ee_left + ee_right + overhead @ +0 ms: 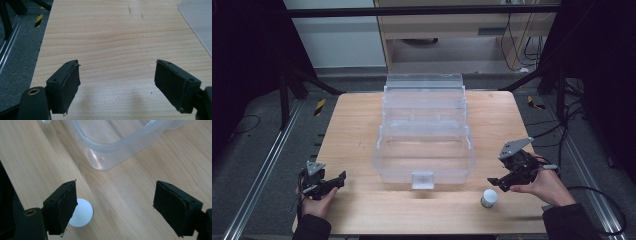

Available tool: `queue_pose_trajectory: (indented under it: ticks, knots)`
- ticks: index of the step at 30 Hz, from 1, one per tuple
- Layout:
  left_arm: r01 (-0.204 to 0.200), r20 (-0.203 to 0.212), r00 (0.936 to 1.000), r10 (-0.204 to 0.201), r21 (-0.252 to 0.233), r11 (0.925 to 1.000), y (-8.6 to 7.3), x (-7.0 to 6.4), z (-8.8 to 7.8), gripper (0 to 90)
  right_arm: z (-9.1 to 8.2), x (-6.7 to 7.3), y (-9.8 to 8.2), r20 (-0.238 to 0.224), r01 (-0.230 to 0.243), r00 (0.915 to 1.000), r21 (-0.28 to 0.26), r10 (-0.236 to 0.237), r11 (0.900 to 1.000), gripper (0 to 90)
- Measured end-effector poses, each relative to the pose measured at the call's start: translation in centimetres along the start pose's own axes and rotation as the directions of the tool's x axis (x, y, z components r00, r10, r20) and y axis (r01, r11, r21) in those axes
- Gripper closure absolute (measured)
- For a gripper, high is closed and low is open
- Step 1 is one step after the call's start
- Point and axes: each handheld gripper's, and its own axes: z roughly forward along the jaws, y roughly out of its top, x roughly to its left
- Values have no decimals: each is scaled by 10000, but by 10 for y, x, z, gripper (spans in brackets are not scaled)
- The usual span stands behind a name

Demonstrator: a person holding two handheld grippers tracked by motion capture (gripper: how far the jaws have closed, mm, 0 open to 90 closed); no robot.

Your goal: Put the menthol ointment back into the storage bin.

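Small white-capped bottle (489, 198) is standing upright on the wooden table (362, 150), near the front edge and just ahead of the right gripper (501, 184). That gripper is hovering just above and behind it with its jaws spread wide and gripping nothing; in the right gripper view the round white cap (81, 213) is peeking out from behind one black pad (62, 205), not between the pads, and I cannot tell whether it is touching. No writing is readable on the bottle — its side is too small and blurred.

Across the table, the left gripper (334, 182) is sitting low near the front left corner, jaws likewise released, with bare wood between its pads (66, 85). The left table edge is running close beside it, a grey floor and a metal rail lying beyond.

Farther in, the clear plastic box (424, 150) is occupying the table's middle, its lid standing open toward the far edge and its front latch (422, 179) facing the person. Open wood is lying on both sides of it, and between its near right corner (100, 162) and the bottle.

Beyond the far corners, yellow-and-black striped markers (319, 106) are lying on the floor — no lettering is legible anywhere.
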Motion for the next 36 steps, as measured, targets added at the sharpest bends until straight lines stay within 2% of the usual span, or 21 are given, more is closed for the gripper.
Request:
queue_pose_trajectory:
  ticks: [7, 10, 14, 21, 28, 30, 35, 36]
  knots:
    - [-11, 6, 10000, 11, 11, 10000, 0, 0, 0, 198, 5, 6, 0, -354, 441, 9985, 617, -420, 9971, 192]
    - [2, 1, 10000, -2, 11, 10000, 0, 0, 0, 198, 8, 10, 2, -560, 730, 9962, 1059, -673, 9917, 197]
    - [0, -3, 10000, 0, 5, 10000, 0, 0, 0, 198, 10, 12, 2, -657, 882, 9946, 1253, -804, 9882, 205]
    - [-7, -2, 10000, 7, 12, 10000, 0, 0, 0, 198, 15, 18, 0, -1010, 1403, 9872, 1815, -1235, 9733, 228]
    - [2, -3, 10000, -2, 12, 10000, 0, 0, 0, 198, 19, 23, -1, -1194, 1609, 9832, 2110, -1380, 9641, 247]
    - [-4, -7, 10000, 4, 13, 10000, 0, 1, 0, 198, 20, 24, -1, -1284, 1690, 9814, 2237, -1429, 9599, 260]
    - [-1, -12, 10000, 1, 14, 10000, 0, 1, 0, 198, 25, 27, -2, -1541, 2076, 9731, 2629, -1714, 9422, 286]
    - [-1, -12, 10000, 1, 14, 10000, 0, 1, 0, 198, 25, 27, -2, -1541, 2076, 9731, 2629, -1714, 9422, 286]
